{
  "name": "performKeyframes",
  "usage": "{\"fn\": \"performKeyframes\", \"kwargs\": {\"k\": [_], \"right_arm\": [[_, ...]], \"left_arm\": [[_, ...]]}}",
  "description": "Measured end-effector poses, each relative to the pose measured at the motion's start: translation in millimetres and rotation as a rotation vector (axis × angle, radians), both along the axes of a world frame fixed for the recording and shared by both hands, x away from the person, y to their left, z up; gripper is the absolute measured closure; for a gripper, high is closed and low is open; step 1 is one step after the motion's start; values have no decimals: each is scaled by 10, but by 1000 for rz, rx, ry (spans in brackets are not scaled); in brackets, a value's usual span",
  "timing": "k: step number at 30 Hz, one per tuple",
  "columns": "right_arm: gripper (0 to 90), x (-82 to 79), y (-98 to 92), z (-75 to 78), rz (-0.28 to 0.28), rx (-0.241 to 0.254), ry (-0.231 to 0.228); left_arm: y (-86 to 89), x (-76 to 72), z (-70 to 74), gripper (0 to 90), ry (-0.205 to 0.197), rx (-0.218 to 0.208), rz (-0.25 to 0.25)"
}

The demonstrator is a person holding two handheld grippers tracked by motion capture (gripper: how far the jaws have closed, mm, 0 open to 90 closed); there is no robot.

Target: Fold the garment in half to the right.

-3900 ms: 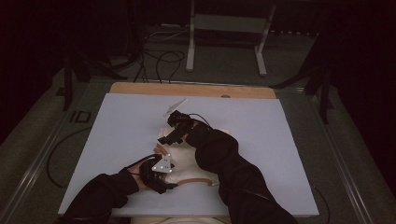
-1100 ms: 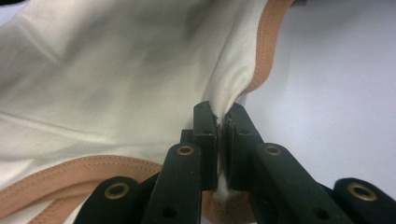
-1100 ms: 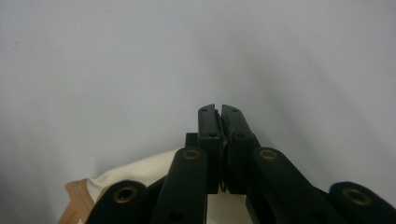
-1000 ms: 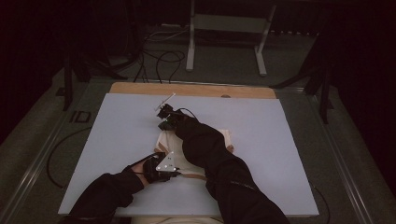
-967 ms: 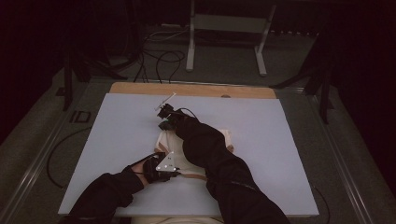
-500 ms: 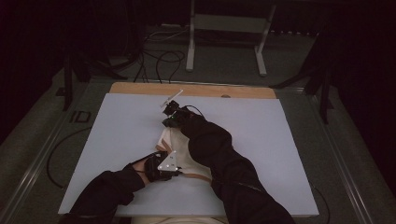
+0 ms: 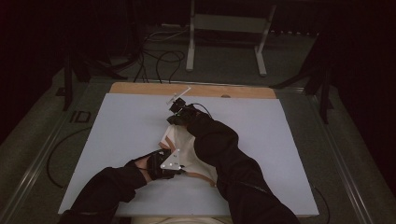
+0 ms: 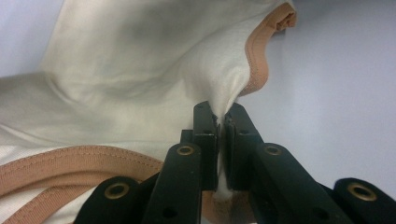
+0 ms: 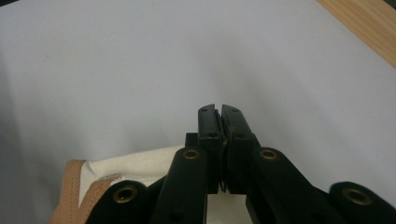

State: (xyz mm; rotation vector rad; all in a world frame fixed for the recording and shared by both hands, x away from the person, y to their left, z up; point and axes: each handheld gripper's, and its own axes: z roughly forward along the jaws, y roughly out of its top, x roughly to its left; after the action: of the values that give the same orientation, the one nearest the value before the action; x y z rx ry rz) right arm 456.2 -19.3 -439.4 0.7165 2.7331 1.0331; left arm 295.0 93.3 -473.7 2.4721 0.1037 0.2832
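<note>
Both sets of fingers clench the cream garment (image 7: 189, 149): right gripper (image 7: 173, 117) has drawn its edge toward the frame's top, left gripper (image 7: 164, 167) anchoring; spreading progresses.

Cream garment (image 7: 189, 149) with tan trim, rumpled, on white table (image 7: 116, 121)

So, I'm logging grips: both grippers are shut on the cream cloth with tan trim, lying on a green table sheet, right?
Not quite: the table sheet is pale lavender-grey, not green, as the high view shows. The left gripper and right gripper are both shut on the cream cloth with tan trim.
</note>
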Motion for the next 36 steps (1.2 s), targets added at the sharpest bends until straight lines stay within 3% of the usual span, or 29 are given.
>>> {"fn": "performKeyframes", "kwargs": {"k": [10, 36], "right_arm": [[882, -30, -171, 107, -17, 13, -18], [882, -129, -848, 265, -106, 54, -46]], "left_arm": [[-114, 22, 88, 853, -11, 22, -30], [-440, 60, 207, 854, -16, 55, -104]]}}
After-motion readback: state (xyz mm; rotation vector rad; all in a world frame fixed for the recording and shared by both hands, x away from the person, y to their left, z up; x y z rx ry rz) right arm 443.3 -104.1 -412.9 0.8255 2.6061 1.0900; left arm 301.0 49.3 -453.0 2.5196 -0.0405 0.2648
